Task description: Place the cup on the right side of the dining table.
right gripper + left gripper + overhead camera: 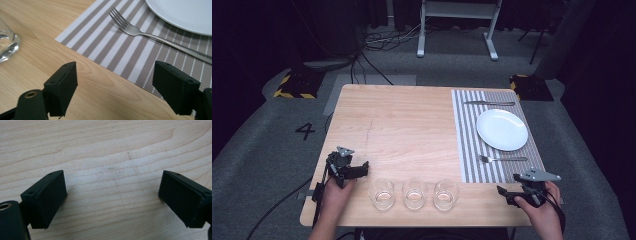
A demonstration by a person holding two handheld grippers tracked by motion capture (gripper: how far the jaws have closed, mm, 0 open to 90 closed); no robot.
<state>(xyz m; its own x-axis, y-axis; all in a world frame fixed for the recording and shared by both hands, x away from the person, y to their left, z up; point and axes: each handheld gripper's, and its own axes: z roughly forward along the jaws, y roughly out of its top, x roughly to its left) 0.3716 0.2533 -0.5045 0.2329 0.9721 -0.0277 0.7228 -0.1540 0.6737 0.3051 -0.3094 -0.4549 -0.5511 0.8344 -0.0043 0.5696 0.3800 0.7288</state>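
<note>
Three glasses [414, 193] line the bench [402, 125] between your grippers; the nearest sits just beside your left gripper [112, 197], fingers released. Your right gripper [115, 87] gapes too; the fork's [140, 32] handle runs out of frame.

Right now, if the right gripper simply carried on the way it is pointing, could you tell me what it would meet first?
Probably the striped placemat: the open right gripper aims down at its near corner. Just beyond lies the fork, then the white plate. Depth is unclear.
</note>
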